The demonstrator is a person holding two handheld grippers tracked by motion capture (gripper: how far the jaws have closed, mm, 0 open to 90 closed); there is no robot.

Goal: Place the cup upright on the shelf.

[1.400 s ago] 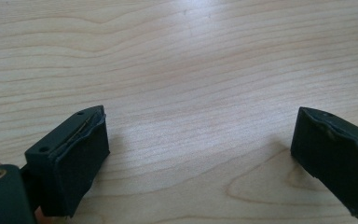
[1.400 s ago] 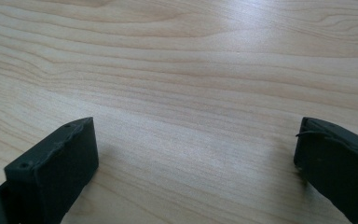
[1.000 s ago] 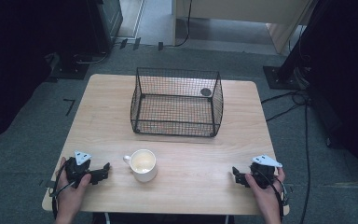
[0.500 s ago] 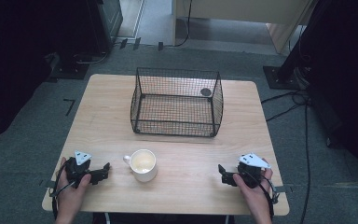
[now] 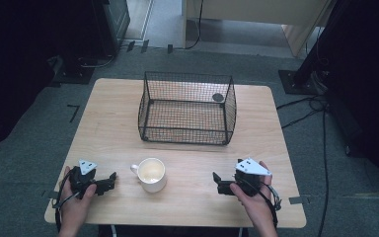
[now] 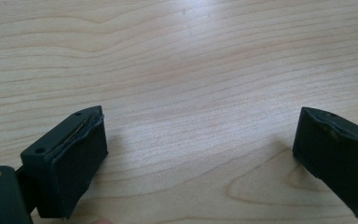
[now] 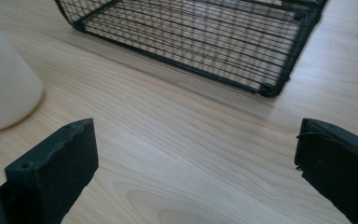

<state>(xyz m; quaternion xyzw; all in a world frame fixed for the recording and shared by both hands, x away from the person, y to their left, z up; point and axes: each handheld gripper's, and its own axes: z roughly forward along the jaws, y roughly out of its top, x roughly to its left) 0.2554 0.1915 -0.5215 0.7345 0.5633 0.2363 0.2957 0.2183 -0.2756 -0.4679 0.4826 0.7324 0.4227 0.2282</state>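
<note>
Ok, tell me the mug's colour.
The mug is cream white, clearest in the high view.

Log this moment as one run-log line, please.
left claw: open, on table, left of cup | right claw: open, right of cup, holding nothing | cup: upright, untouched | wire basket: behind cup

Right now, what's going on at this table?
A person sits at a wooden table with a gripper in each hand. The right gripper, jaws open, points toward the white mug standing between the hands, apart from it. The left gripper, also open, rests near the mug's other side. Neither holds anything. A black wire basket stands behind the mug.
</note>
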